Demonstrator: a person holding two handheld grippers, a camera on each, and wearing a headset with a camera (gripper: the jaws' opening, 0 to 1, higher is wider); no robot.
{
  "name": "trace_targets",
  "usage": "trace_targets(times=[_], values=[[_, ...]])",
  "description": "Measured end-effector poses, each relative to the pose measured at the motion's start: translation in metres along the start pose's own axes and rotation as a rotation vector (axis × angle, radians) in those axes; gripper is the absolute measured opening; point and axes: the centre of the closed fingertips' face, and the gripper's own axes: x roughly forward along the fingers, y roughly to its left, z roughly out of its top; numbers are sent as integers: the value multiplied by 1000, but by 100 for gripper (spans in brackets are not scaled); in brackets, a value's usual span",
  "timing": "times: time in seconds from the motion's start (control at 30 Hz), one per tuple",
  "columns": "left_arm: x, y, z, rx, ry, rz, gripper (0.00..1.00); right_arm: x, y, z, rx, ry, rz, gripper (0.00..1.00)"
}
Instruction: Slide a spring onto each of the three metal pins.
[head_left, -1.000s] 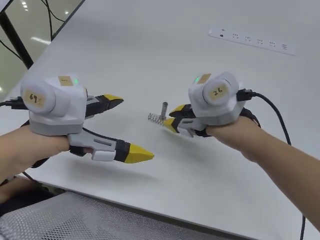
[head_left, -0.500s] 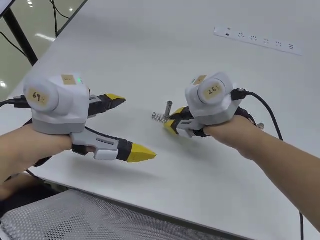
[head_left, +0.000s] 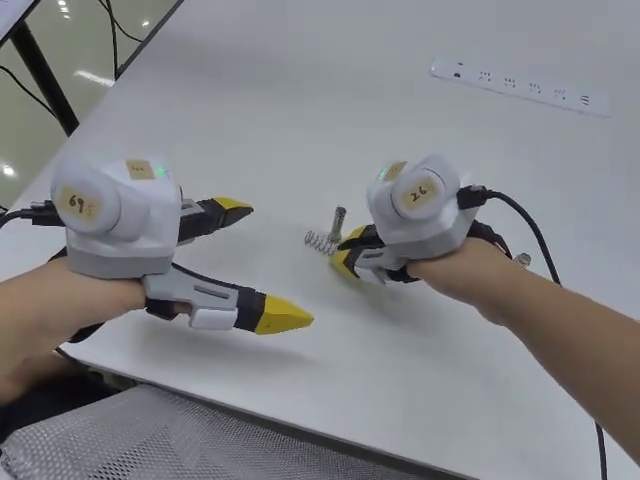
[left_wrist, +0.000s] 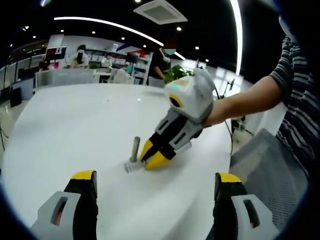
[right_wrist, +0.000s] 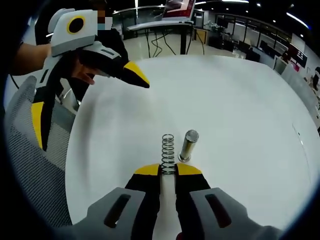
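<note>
A short metal pin (head_left: 339, 220) stands upright on the white table (head_left: 300, 110). Just left of it lies a small coil spring (head_left: 320, 241), roughly level. My right gripper (head_left: 345, 257) is shut on the spring's near end. In the right gripper view the spring (right_wrist: 168, 149) runs forward from the closed yellow tips of my right gripper (right_wrist: 168, 170), with the pin (right_wrist: 188, 144) close on its right. My left gripper (head_left: 260, 263) hovers open to the left, with nothing between its jaws. The left gripper view shows my left gripper (left_wrist: 155, 200) wide open, facing the right gripper (left_wrist: 154, 159), spring (left_wrist: 131, 166) and pin (left_wrist: 135, 149).
A white power strip (head_left: 520, 85) lies at the table's far right. A black cable (head_left: 545, 225) trails from the right gripper. The table's near edge runs just below my hands, above a grey mesh chair (head_left: 200, 440).
The right gripper has rolled slightly and edged left with the spring still in its tips, beside the pin. The left gripper stays open in much the same place.
</note>
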Motion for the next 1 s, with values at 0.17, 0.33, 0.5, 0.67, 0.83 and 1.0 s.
trace_targets(times=[0.17,0.33,0.5,0.67,0.83,1.0], values=[[2,-3,0,4,5,-7,94,-9,6,-2,-30,0,19,7],[5,-6,0,7,11,-17,94,-24,9,2,-64,-23,25,7],[8,-12,2,15,14,-30,93,-39,8,4,-81,-45,23,7],[11,-16,3,19,11,-37,94,-55,9,6,-105,-60,17,7],[14,-22,6,25,11,-53,92,-70,13,3,-141,-67,18,7],[17,-31,10,29,9,-80,89,-80,16,-1,-167,-67,18,7]])
